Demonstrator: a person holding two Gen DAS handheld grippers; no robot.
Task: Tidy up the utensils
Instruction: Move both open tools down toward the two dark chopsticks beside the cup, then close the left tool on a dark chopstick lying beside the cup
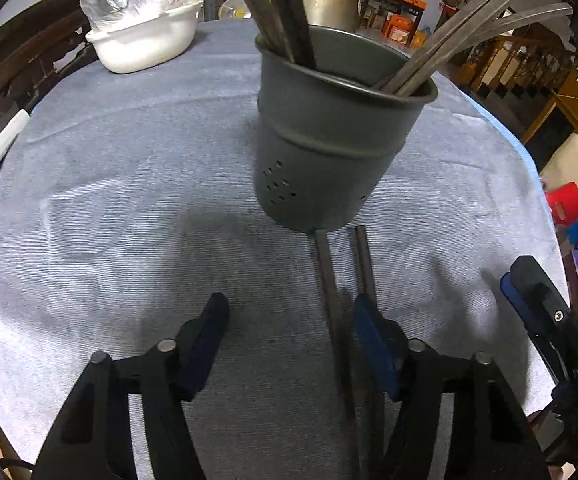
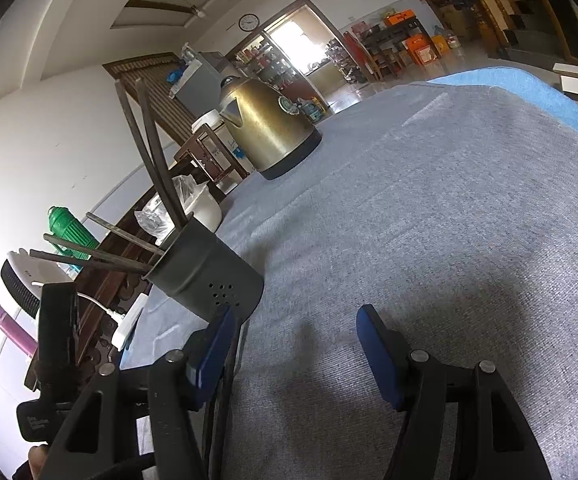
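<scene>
Nearest us, our left tool (image 1: 289,336) stands apart, empty, over two chopsticks (image 1: 331,300) on the tabletop (image 1: 129,200), lengthwise between the jaws, far ends touching the grey holder (image 1: 329,140); right tool (image 2: 297,344) apart too.

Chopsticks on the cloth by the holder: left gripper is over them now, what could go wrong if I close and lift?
1. The two loose chopsticks lie apart; one runs between the open left gripper fingers, the other sits at its right finger, so closing may catch only one.
2. Their far ends touch the grey holder; a nudge could push it.
3. The holder already has sticks leaning both ways, so insertion may snag.
</scene>
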